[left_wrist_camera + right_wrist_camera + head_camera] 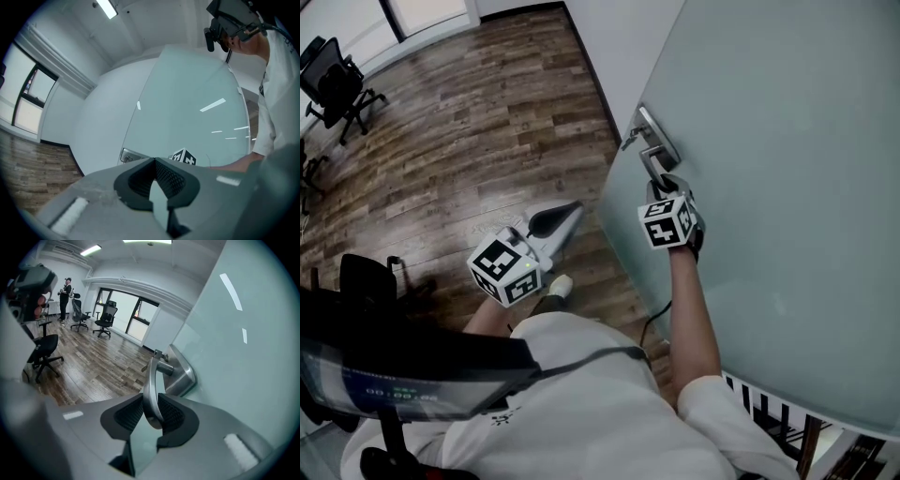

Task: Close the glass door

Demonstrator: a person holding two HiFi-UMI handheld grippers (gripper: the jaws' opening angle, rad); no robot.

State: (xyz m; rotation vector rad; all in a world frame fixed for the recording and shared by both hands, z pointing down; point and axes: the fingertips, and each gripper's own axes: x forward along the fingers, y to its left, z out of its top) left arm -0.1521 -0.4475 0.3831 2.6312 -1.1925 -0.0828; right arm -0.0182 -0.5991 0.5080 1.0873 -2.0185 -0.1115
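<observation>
Closest in, the left gripper (153,160) is clenched on nothing and hangs out in front of the person's waist, not touching anything. The right gripper (151,401) is doing the work: it's grasping the handle (151,376) near the free end of the lever, pads on both sides. That handle sits on a lock plate (182,373) by the edge of the glass door (787,187), which fills the whole right side of the head view, and I can't tell how far it is from shut. My worry is that the lever is smooth rounded metal and the grip is way out at the tip, so a pull at an angle could slide the pads right off, or just push the lever down instead of moving the door. The person's own legs are close to the door edge too, so they could get in its way. Beyond that it's open wood floor (469,122) and a white wall (619,47), with office chairs (337,84) and another person (67,296) well clear.
</observation>
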